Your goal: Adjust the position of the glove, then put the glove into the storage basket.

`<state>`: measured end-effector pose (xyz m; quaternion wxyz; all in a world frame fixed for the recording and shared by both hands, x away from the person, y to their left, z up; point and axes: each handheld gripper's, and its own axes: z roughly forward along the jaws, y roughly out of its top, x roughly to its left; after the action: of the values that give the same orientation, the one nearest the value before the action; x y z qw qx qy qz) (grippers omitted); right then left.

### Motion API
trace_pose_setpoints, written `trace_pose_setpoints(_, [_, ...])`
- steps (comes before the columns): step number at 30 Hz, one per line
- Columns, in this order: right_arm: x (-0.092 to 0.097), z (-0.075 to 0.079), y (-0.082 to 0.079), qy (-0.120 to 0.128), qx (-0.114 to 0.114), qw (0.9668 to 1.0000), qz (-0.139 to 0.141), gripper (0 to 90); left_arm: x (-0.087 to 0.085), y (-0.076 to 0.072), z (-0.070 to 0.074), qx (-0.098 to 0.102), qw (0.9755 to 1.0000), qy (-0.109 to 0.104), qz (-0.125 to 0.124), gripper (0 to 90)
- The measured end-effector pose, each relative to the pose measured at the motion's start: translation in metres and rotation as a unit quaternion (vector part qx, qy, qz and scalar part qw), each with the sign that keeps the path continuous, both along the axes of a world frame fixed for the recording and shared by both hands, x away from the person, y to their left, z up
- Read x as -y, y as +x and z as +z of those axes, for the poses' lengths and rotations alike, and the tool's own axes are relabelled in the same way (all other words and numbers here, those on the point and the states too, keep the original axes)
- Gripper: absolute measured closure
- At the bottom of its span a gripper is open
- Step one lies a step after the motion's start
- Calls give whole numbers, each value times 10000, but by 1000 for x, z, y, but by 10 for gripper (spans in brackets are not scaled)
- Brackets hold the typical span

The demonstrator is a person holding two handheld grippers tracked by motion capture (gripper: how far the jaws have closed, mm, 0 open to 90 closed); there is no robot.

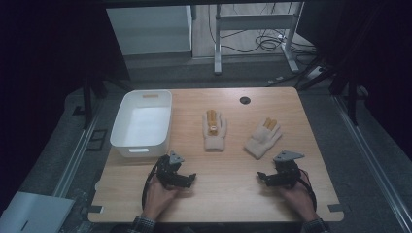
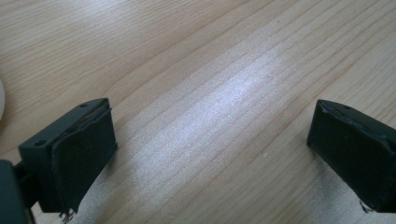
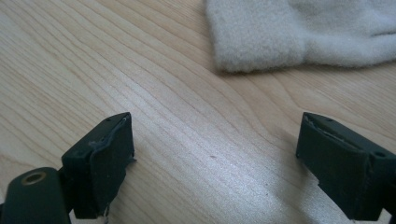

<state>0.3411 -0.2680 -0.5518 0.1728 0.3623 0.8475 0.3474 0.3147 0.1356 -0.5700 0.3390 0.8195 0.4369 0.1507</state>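
My left tool point(image 1: 190, 177) sits low left of centre in the high view, jaws spread wide over bare bench point(image 1: 228, 194) with nothing between them. My right tool point(image 1: 263, 176) sits low right, jaws equally wide and empty. The right glove point(image 1: 263, 138) lies just above it, its cuff near the jaws in the right gripper view; the left glove point(image 1: 214, 130) lies mid-frame, and the white bin point(image 1: 141, 124) at upper left.
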Motion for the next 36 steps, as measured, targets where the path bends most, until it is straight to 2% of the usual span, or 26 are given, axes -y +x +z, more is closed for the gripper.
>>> trace_pose_setpoints(16, [1,0,1,-5,3,10000,-62,118,0,-1,0,27,10000,2,44,18])
trace_pose_setpoints(22, [2,1,2,27,-40,9998,-192,122,-1,-1,0,22,10000,20,30,19])
trace_pose_setpoints(24, [4,3,3,111,-99,9996,-246,127,-1,-1,0,23,10000,20,31,19])
trace_pose_setpoints(30, [7,12,7,319,-90,9987,-375,139,0,-1,0,28,10000,5,44,19])
trace_pose_setpoints(36, [10,21,15,347,3,9982,-484,181,-1,-1,0,22,10000,22,29,19])
